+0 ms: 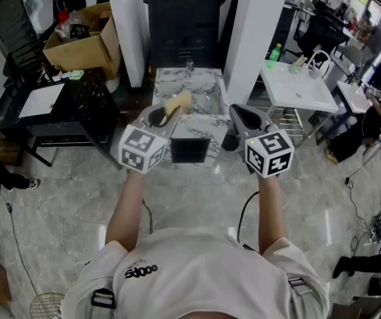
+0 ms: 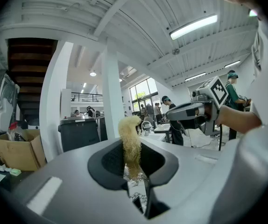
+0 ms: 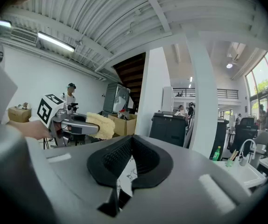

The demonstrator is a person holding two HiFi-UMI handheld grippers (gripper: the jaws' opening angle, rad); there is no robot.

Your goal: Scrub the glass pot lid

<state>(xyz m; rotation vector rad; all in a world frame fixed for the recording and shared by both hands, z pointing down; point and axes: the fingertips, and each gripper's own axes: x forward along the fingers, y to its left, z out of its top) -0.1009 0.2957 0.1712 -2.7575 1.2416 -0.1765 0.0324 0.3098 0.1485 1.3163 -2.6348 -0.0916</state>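
Observation:
My left gripper (image 1: 169, 115) is held up at chest height in front of a marble counter (image 1: 207, 121), shut on a yellow scrubbing sponge (image 1: 179, 102). In the left gripper view the sponge (image 2: 131, 141) sticks up between the jaws, edge on. My right gripper (image 1: 242, 117) is level with it on the right, and its jaws look shut with nothing between them (image 3: 130, 162). The right gripper view shows the left gripper (image 3: 77, 124) holding the sponge (image 3: 101, 125). I see no glass pot lid in any view.
A tap (image 1: 190, 66) stands at the counter's far end, with a black bin (image 1: 182, 18) behind it. White pillars (image 1: 253, 25) flank the counter. A black table (image 1: 51, 105) and cardboard box (image 1: 84, 42) are at the left. A white basin table (image 1: 297, 88) and seated people are at the right.

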